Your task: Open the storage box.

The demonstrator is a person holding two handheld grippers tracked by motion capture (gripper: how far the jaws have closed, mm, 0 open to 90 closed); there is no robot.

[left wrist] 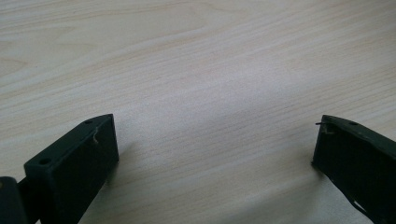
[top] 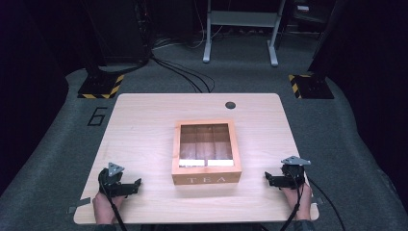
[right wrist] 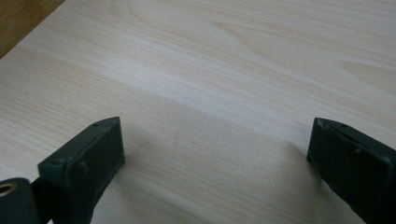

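Left gripper [top: 129,186] and right gripper [top: 275,179], jaws spread, rest near table's [top: 144,120] front edge, flanking tea box [top: 206,178], bare wood between.

I see the table [top: 144,125] lit brightly from above, while the room around it is very dark. A white glare lies inside the tea box [top: 207,152]. In both gripper views the wood grain is sharp, with soft shadows beside the fingers [right wrist: 88,163].
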